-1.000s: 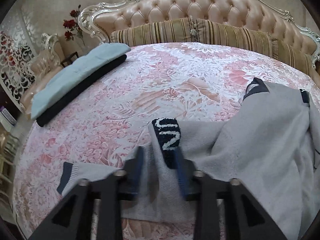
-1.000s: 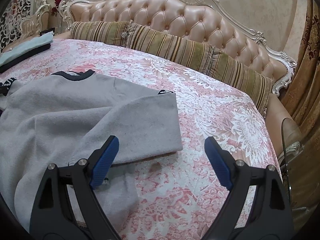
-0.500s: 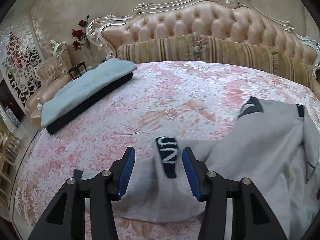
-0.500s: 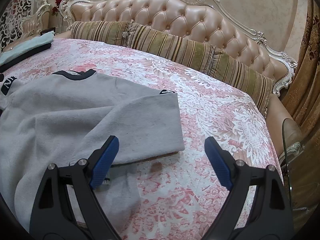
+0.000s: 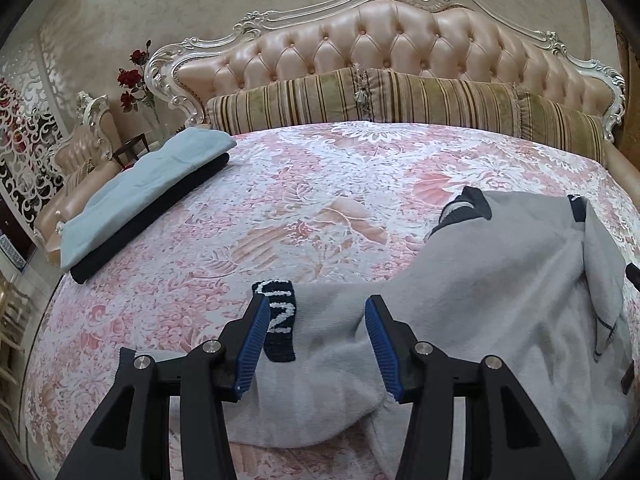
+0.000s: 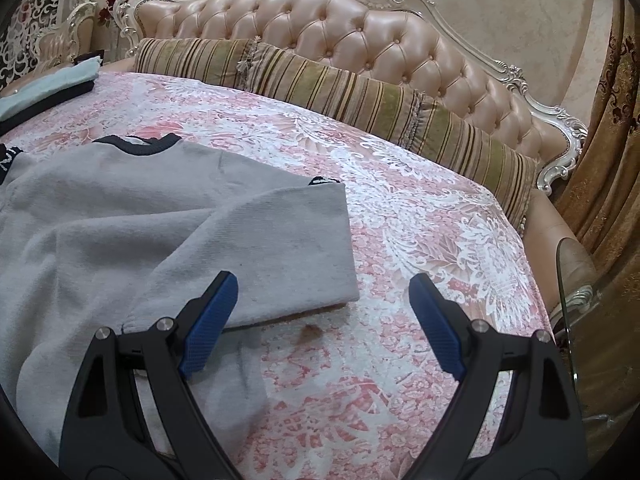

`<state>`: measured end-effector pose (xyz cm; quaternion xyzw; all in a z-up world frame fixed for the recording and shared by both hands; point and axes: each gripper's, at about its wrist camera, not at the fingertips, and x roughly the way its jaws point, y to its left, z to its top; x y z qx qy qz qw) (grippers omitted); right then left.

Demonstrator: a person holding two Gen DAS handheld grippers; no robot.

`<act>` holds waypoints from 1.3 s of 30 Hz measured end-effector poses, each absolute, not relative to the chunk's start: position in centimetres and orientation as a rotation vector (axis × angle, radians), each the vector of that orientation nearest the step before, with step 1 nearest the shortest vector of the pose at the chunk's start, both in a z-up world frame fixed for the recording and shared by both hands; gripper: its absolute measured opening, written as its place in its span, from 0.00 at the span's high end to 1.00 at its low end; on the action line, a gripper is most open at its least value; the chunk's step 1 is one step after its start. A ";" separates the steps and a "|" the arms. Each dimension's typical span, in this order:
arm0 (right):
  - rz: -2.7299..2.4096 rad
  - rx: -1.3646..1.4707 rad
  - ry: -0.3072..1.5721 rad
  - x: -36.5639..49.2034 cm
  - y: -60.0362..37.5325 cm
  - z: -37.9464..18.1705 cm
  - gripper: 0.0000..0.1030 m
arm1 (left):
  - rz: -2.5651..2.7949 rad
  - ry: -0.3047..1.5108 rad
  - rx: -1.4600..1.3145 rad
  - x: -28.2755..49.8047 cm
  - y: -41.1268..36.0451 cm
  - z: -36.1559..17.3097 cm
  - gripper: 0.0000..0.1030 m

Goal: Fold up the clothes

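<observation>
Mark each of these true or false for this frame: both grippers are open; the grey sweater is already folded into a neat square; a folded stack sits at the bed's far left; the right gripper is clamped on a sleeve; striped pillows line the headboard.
1. Both grippers are open. True: the left gripper and right gripper both show spread jaws.
2. The grey sweater is folded into a neat square. False: it lies spread out, sleeves loosely laid.
3. A folded stack sits at the bed's far left. True.
4. The right gripper is clamped on a sleeve. False: it holds nothing.
5. Striped pillows line the headboard. True.
</observation>
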<state>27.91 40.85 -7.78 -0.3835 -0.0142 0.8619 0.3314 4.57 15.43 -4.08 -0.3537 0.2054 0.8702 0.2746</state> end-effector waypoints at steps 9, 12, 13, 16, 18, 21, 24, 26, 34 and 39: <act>2.232 -0.947 0.048 28.0 41.2 -7.4 0.14 | 2.285 0.508 -0.918 7.0 17.2 -3.8 0.51; 2.233 -0.940 0.079 27.7 41.2 -7.4 0.14 | 2.255 0.496 -0.905 8.2 18.2 -3.8 0.51; 2.234 -0.942 0.079 27.7 41.2 -7.5 0.14 | 2.246 0.497 -0.902 8.5 18.5 -3.9 0.51; 2.235 -0.943 0.082 27.6 41.2 -7.5 0.14 | 2.226 0.508 -0.898 9.1 19.3 -4.1 0.51; 2.235 -0.943 0.091 27.7 41.3 -7.6 0.14 | 2.220 0.512 -0.896 9.4 19.6 -4.2 0.51; 2.233 -0.945 0.096 27.8 41.4 -7.7 0.14 | 2.215 0.516 -0.894 9.5 19.9 -4.2 0.51; 2.234 -0.947 0.100 27.7 41.5 -7.8 0.14 | 2.213 0.518 -0.892 9.6 20.0 -4.2 0.51; 2.236 -0.947 0.101 27.7 41.5 -7.8 0.14 | 2.211 0.520 -0.891 9.6 20.1 -4.2 0.51; 2.236 -0.949 0.115 27.7 41.6 -7.9 0.14 | 2.205 0.525 -0.887 9.9 20.2 -4.1 0.51; 2.238 -0.952 0.113 27.7 41.6 -7.9 0.14 | 2.204 0.528 -0.885 9.9 20.2 -4.2 0.51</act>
